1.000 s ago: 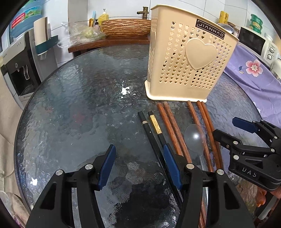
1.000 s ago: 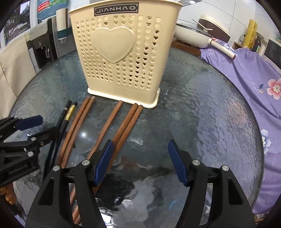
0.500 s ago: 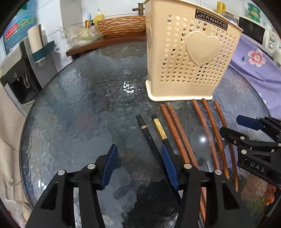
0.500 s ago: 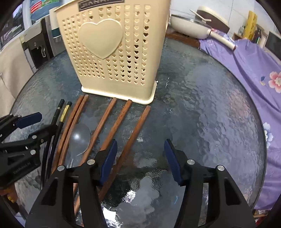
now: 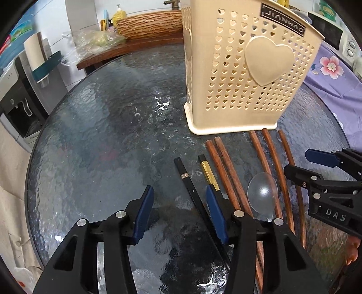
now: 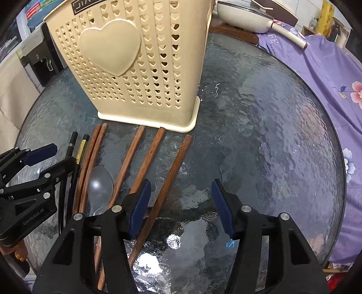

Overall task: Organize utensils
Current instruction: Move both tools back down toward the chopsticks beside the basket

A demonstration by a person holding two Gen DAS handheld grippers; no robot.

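A beige perforated utensil basket (image 5: pixel 244 74) with a heart on its side stands on the round glass table (image 5: pixel 101 135); it also shows in the right wrist view (image 6: pixel 140 67). In front of it lie several brown wooden chopsticks (image 5: pixel 226 171) (image 6: pixel 147 158), two black chopsticks (image 5: pixel 192 192) (image 6: pixel 74 153) and a metal spoon (image 5: pixel 262 194) (image 6: pixel 99 185). My left gripper (image 5: pixel 181 217) is open and empty, low over the black chopsticks. My right gripper (image 6: pixel 181 210) is open and empty, its left finger over the rightmost brown chopstick (image 6: pixel 172 171).
A wooden counter with a woven basin (image 5: pixel 149 24) and bottles stands behind the table. A water dispenser (image 5: pixel 18 95) is at the left. A purple floral cloth (image 6: pixel 328 79) covers something at the right, with a white pan (image 6: pixel 248 20) beyond it.
Both grippers have moved forward toward the basket. The rightmost brown chopsticks, close together a second ago, now lie spread apart. Both grippers stay open.
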